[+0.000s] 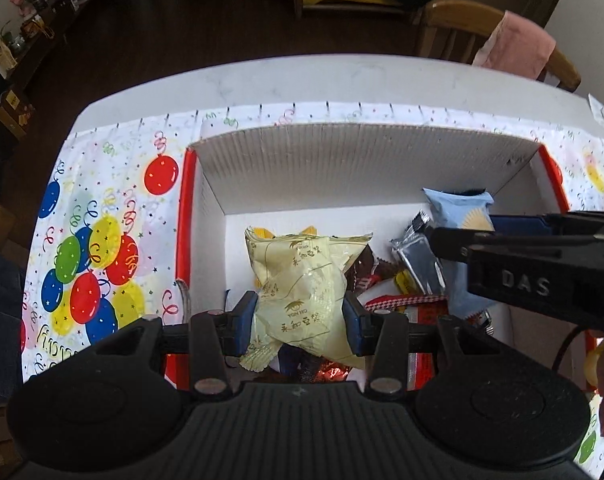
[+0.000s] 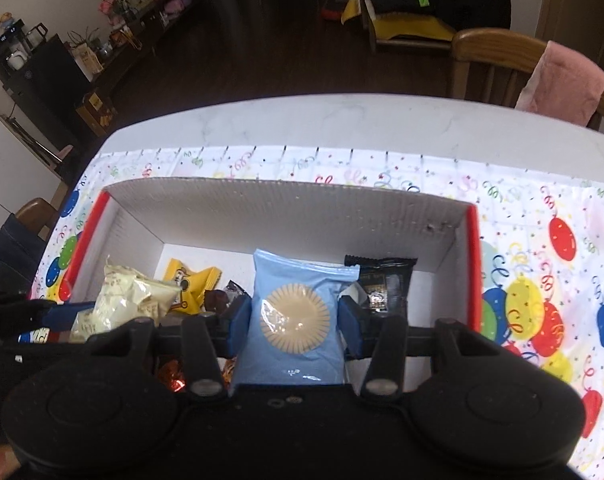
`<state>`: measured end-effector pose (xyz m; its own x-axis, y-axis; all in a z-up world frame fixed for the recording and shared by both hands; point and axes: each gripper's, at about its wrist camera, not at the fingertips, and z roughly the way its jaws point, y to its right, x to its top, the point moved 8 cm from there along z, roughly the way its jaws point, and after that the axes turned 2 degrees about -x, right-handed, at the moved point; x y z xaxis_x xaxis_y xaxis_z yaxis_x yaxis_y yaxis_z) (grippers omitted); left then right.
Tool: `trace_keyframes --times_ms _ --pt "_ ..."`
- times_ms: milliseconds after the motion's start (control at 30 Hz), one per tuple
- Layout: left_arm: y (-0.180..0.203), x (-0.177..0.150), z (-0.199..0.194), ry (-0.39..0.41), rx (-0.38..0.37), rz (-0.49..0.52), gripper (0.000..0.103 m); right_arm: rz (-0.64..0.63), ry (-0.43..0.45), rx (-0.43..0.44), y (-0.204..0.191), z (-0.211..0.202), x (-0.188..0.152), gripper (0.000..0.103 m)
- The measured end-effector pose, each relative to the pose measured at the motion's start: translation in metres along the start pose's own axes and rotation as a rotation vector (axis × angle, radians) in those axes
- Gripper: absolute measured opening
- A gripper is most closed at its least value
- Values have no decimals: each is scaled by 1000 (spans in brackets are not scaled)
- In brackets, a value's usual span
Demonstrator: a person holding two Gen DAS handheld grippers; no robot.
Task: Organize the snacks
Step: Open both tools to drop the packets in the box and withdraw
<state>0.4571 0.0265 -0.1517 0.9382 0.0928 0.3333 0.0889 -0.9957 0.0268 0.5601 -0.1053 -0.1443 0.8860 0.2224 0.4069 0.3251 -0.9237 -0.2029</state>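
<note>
A white cardboard box with red outer sides [image 1: 342,148] [image 2: 286,204] stands on a balloon-print cloth. My left gripper [image 1: 300,316] is shut on a pale yellow snack packet [image 1: 302,280], held over the box's inside. My right gripper [image 2: 294,324] is shut on a light blue packet [image 2: 298,320] with a round biscuit window, also over the box. In the left wrist view the right gripper [image 1: 542,260] reaches in from the right, with the blue packet [image 1: 462,208] ahead of it. The yellow packet [image 2: 122,300] shows at left in the right wrist view.
Inside the box lie several snacks: a silver-black wrapper [image 1: 418,256], a black packet [image 2: 382,280], an orange-yellow packet [image 2: 190,280], brown and red wrappers [image 1: 366,276]. The white table [image 1: 322,80] runs beyond the cloth. A wooden chair with a pink cloth [image 2: 558,76] stands behind.
</note>
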Motion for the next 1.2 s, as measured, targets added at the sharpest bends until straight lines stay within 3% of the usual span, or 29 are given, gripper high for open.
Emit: trace_keyframes --times_ms 500,567,733,1200 --pt "-1 0 14 -32 -5 12 44 16 -55 -9 2 19 -3 46" --pt "-2 0 13 -25 -9 7 45 17 -46 -7 2 13 -4 47" --pt "-2 -1 4 9 -31 -13 58 30 -19 11 4 -5 -5 49" --pt "-9 -20 -41 116 -107 -33 60 53 60 15 6 -63 -28 51"
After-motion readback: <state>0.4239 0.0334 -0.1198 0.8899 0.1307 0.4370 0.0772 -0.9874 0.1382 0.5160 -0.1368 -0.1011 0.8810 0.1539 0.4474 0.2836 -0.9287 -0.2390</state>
